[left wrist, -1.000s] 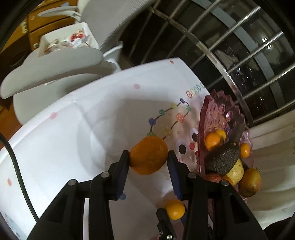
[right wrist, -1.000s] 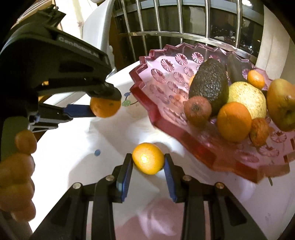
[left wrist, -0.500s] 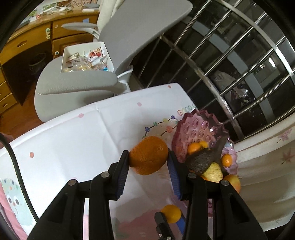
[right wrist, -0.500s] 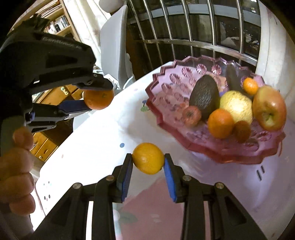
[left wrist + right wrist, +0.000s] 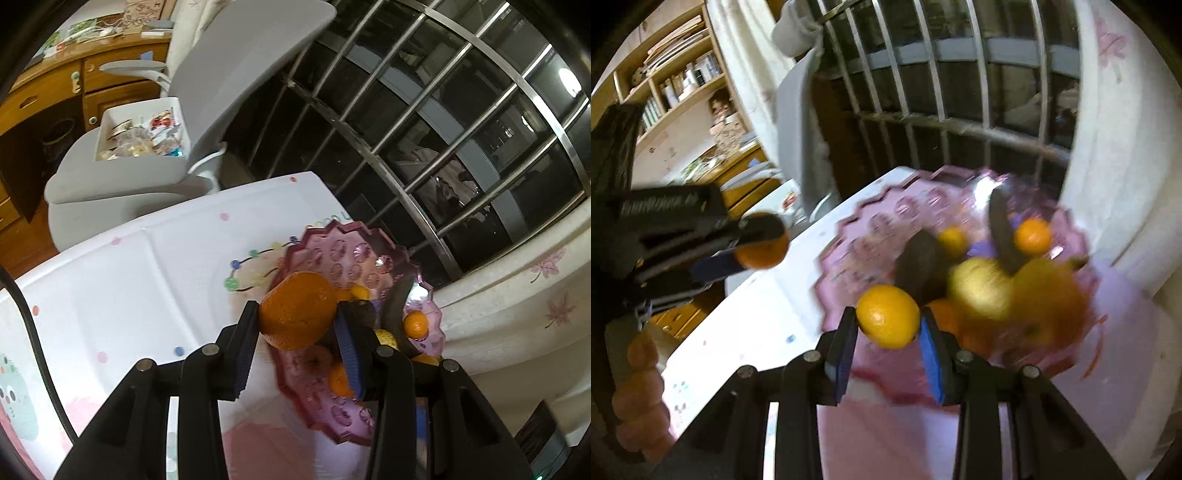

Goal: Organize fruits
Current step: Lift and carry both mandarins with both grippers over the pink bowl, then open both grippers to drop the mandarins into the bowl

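My left gripper [image 5: 297, 321] is shut on a large orange [image 5: 297, 310] and holds it in the air over the near-left edge of the pink glass fruit dish [image 5: 332, 258]. It also shows in the right wrist view [image 5: 762, 243], left of the dish [image 5: 886, 210]. My right gripper [image 5: 888, 325] is shut on a smaller orange [image 5: 888, 315], held above the dish's front rim. The dish holds an avocado [image 5: 919, 266], a yellow-green fruit [image 5: 979, 288], a blurred apple [image 5: 1049, 295] and small oranges [image 5: 1032, 236].
The dish stands on a white patterned tablecloth [image 5: 129, 280] at the table's far right corner. A grey office chair [image 5: 207, 92] with a white box of packets [image 5: 140, 129] is beyond the table. A barred window [image 5: 443, 129] and curtain [image 5: 1126, 184] are behind the dish.
Both grippers have lifted their oranges higher and moved them toward the dish. The left orange now overlaps the dish's rim; the right orange is over its front edge.
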